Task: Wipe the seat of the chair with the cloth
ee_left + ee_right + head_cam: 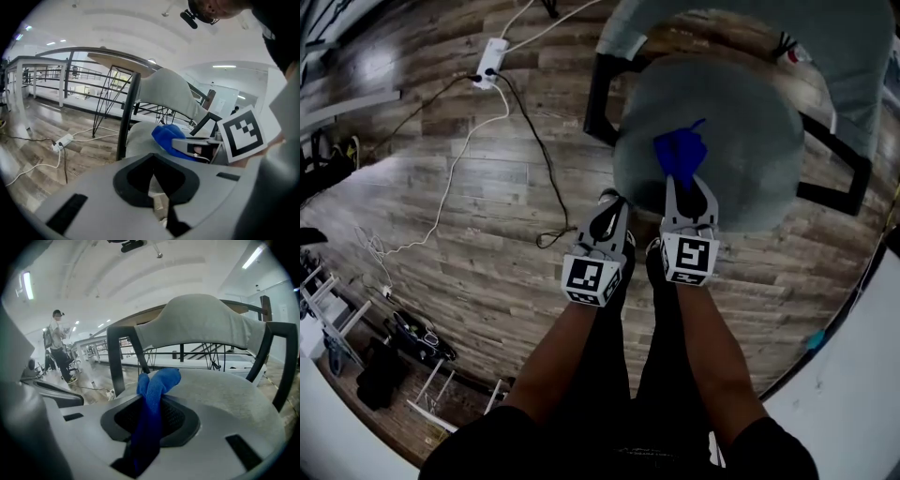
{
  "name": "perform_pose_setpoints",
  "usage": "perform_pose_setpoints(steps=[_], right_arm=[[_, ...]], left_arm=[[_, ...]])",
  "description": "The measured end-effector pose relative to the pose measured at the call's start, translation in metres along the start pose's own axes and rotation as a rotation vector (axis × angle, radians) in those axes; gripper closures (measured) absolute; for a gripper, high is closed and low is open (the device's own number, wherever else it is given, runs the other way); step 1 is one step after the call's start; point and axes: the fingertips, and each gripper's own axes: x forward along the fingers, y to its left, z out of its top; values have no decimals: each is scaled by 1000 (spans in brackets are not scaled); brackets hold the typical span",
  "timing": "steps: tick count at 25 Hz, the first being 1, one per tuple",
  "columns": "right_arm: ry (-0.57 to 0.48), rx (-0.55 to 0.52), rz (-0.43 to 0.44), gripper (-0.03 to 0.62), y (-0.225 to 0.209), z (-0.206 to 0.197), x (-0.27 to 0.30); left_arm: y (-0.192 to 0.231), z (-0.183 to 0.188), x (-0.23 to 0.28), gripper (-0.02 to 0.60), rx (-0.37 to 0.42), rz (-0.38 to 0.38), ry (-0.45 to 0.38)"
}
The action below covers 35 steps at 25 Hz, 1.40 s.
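Observation:
The chair has a round grey seat [741, 122] and a pale grey backrest [201, 324] on a black frame. My right gripper [687, 187] reaches over the seat's near edge and is shut on a blue cloth [680, 152]. The cloth stands up bunched from between the jaws [152, 394] and hangs just above the seat [229, 394]. My left gripper [609, 217] hovers beside the seat's front-left edge, shut with nothing in it. From the left gripper view the cloth [166, 137] and the right gripper [199, 149] show just to the right.
A white power strip [490, 64] with white and black cables lies on the wooden floor left of the chair. Dark clutter and a rack [394, 347] sit at the lower left. A white surface edge [862, 375] curves along the lower right. A person [58, 345] stands far off.

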Motion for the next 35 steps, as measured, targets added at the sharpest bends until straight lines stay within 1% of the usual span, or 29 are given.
perform_pose_setpoints(steps=[3, 8, 12, 16, 19, 23, 26, 32, 35], right_arm=[[17, 4, 22, 503, 22, -7, 6], [4, 3, 62, 503, 61, -4, 16], [19, -7, 84, 503, 83, -12, 20], [31, -34, 80, 503, 95, -18, 23], [37, -39, 65, 503, 92, -20, 23], [29, -20, 46, 503, 83, -20, 20], [20, -20, 35, 503, 73, -21, 14], [15, 12, -21, 503, 44, -25, 0], [15, 24, -46, 503, 30, -28, -8]], left_arm=[[13, -2, -11, 580, -14, 11, -12], [30, -8, -25, 580, -21, 22, -21], [45, -11, -34, 580, -12, 31, -16], [58, -15, -40, 580, 3, 39, -9], [58, -21, -40, 580, -3, 37, 2], [52, -29, -35, 580, -42, 32, 14], [39, -30, -31, 580, -32, 8, 19], [22, -28, -21, 580, -7, -21, 29], [13, -31, -16, 580, -34, -36, 40]])
